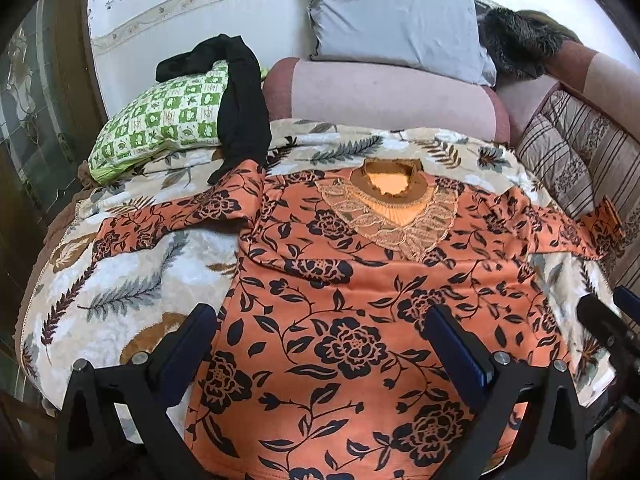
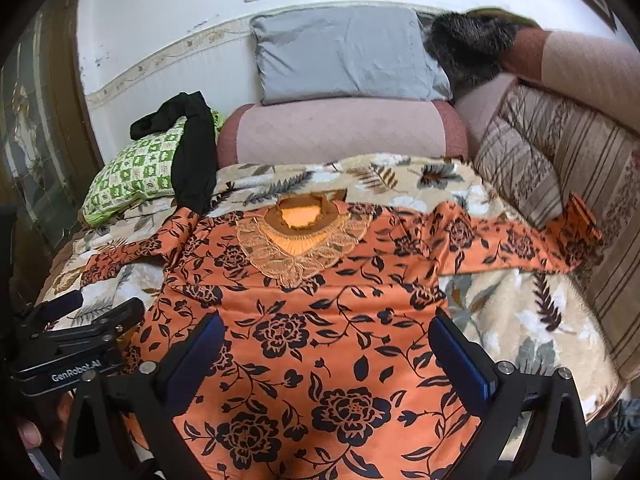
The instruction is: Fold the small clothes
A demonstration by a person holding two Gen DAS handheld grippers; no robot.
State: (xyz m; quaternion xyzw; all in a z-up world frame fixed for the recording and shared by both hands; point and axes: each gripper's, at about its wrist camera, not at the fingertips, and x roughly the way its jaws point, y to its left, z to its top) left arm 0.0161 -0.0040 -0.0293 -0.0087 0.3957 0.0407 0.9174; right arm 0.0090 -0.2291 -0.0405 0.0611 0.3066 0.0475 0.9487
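Note:
An orange top with black flower print (image 1: 344, 304) (image 2: 320, 320) lies flat, front up, on a leaf-patterned blanket, its lace collar (image 1: 392, 208) (image 2: 300, 240) pointing away from me. Both sleeves are spread out sideways; the left one (image 1: 160, 220) is crumpled, the right one (image 2: 512, 244) reaches a striped cushion. My left gripper (image 1: 320, 328) hovers open over the top's lower left half, nothing between its fingers. My right gripper (image 2: 328, 336) is open over the lower right half. The left gripper's side (image 2: 80, 332) shows at the left edge of the right wrist view.
The blanket (image 1: 132, 280) (image 2: 512, 320) covers a sofa seat. A green checked pillow (image 1: 160, 120) with black tights (image 1: 240, 108) draped over it lies at the back left. A grey pillow (image 1: 396, 20), a pink bolster (image 1: 384, 96) and striped cushions (image 2: 540, 160) line the back and right.

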